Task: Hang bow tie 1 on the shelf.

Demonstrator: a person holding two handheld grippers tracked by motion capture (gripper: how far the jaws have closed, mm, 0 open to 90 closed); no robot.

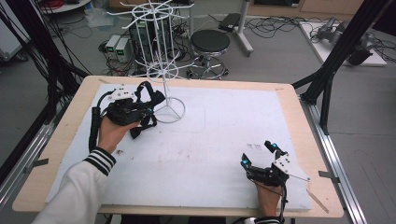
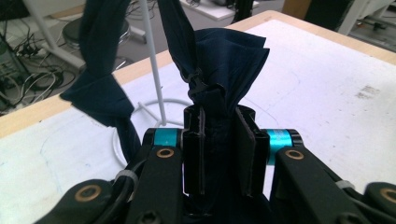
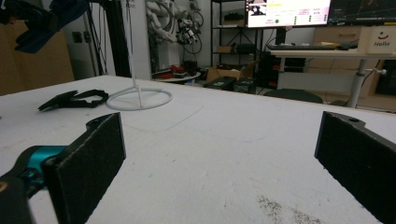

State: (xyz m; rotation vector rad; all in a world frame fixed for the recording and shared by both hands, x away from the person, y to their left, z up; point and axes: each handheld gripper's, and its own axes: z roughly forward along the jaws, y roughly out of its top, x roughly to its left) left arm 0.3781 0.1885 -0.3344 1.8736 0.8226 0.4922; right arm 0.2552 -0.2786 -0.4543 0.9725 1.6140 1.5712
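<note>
High view: the left gripper (image 1: 133, 111) is lifted just beside the pole of the white wire rack (image 1: 161, 60), whose ring base stands on the white mat (image 1: 224, 140). A dark cloth band (image 1: 148, 95) is bunched in its jaws, one loop arching up against the rack's pole and a loose end trailing down to the mat on the near side of the base. None of the rack's arms carries anything, so as I judge it the pick-up is done and the hanging is still to come. The right gripper (image 1: 259, 156) rests on the mat well away from the rack, toward the near right corner, jaws spread and nothing between them.

Left gripper view: the jaws are clamped tight on the dark cloth band (image 2: 219, 70), a soft navy fabric, gathered and knotted just above the pads, fanning into folds. A twisted strand hangs to one side, beside the rack's pole (image 2: 154, 70).

Right gripper view: the right gripper's pads (image 3: 88, 163) stand wide apart over bare mat; a tail of the band (image 3: 74, 99) lies flat, touching the rack's base ring (image 3: 140, 99).
</note>
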